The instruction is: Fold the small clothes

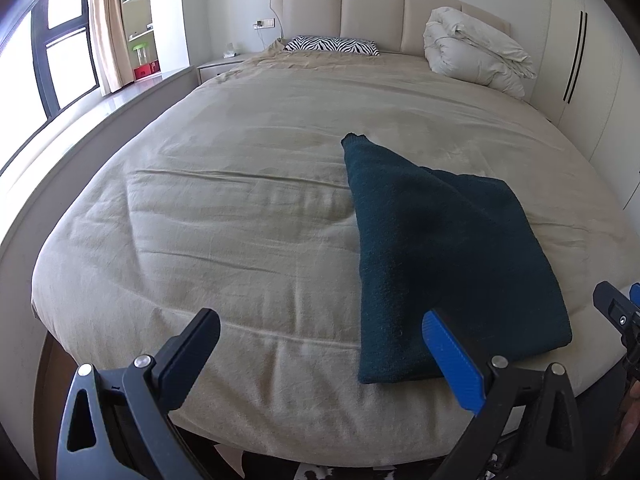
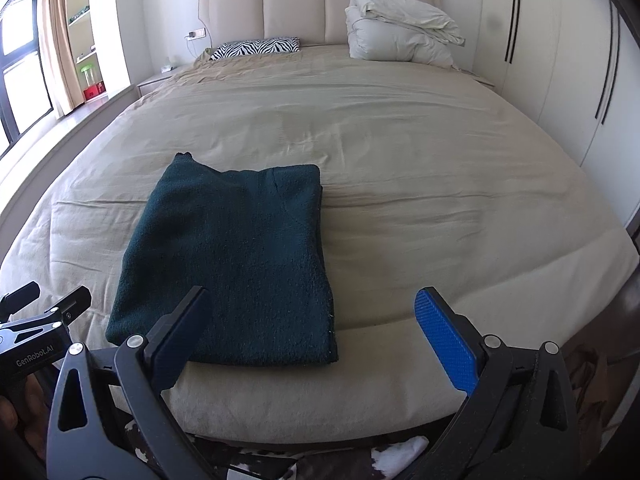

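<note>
A dark teal knitted garment (image 1: 440,256) lies folded into a rough rectangle on the beige bed (image 1: 240,184), near the foot edge. One narrow sleeve end points toward the headboard. My left gripper (image 1: 320,320) hovers open just off the bed's foot edge, its blue finger over the garment's near left corner. In the right wrist view the same garment (image 2: 236,256) sits left of centre, and my right gripper (image 2: 312,300) is open with nothing between its fingers, its dark finger in front of the garment's near edge. Each view catches the other gripper at its side margin.
A zebra-print pillow (image 2: 256,48) and a bundled white duvet (image 2: 396,28) lie by the padded headboard. White wardrobe doors (image 2: 560,60) stand along the right side, a window and curtain (image 1: 104,28) on the left. Wide bare bedspread (image 2: 440,184) lies right of the garment.
</note>
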The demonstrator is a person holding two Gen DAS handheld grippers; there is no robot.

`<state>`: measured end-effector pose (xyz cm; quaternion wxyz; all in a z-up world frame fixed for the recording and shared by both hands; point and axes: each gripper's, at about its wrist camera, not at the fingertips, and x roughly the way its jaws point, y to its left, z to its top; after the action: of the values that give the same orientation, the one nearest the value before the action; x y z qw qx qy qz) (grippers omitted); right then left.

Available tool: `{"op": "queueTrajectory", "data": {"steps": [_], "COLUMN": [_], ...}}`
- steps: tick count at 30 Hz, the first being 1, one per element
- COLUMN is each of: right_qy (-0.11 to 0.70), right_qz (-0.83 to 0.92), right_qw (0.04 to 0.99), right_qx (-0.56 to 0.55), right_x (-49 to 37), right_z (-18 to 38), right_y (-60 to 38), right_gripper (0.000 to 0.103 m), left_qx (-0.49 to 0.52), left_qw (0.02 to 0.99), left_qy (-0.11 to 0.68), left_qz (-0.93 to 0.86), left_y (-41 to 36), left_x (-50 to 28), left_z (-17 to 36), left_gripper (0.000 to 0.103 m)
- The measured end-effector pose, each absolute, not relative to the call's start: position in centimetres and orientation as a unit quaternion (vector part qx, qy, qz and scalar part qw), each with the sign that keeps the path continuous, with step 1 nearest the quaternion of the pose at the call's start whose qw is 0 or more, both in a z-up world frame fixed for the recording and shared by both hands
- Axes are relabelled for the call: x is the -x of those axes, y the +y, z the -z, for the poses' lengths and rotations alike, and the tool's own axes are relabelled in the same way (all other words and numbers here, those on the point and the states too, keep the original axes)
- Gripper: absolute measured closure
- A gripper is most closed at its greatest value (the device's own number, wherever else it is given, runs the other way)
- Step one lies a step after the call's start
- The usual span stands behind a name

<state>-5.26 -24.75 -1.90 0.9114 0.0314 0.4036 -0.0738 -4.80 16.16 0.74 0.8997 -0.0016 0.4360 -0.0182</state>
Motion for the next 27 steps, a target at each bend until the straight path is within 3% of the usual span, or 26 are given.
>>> {"op": "queueTrajectory", "data": {"steps": [27], "right_qy": [0.416], "right_qz": [0.072], "right_qw": [0.906], "right_qx": [-0.031], "right_x": [4.6], "right_z": [3.0], "right_y": [-24.2], "right_gripper": [0.0], "left_qx": [-0.002], "left_qw": [0.897], "left_qy": [0.441], "left_qz": [0.025], "left_y": [15.9], "left_x": [4.8], "left_z": [-0.5], "left_gripper": [0.0]}}
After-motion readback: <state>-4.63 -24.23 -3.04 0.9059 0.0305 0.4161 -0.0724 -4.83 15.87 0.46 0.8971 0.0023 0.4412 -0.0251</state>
